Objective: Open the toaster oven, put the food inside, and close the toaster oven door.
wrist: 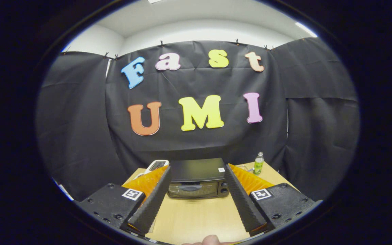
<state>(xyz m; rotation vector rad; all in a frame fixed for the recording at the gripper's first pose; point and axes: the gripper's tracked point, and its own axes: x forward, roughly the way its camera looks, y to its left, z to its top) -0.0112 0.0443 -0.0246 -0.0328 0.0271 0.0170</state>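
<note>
A: Going from the left, what sits on the counter (196,217)?

B: At the far left corner a white object (158,165), partly hidden behind the left finger; I cannot tell what it is. In the middle stands the toaster oven (197,178), back near the booth wall. On the far right a small green bottle (258,163) stands upright, with something clear just beside it that is too small to name.

A: And the oven door?

B: The door (192,189) is shut, handle across its top, knobs to its right. The glass is too dark to show whether food lies inside.

A: The food itself?

B: I cannot pick it out on the counter.

A: The claw (197,173)?

B: Spread wide, holding nothing, its fingers framing the oven, which lies beyond the tips.

A: So how far along?

B: A shut door fits two readings: food yet to go in, or food already in and the door closed again. This moment does not settle which.
</note>
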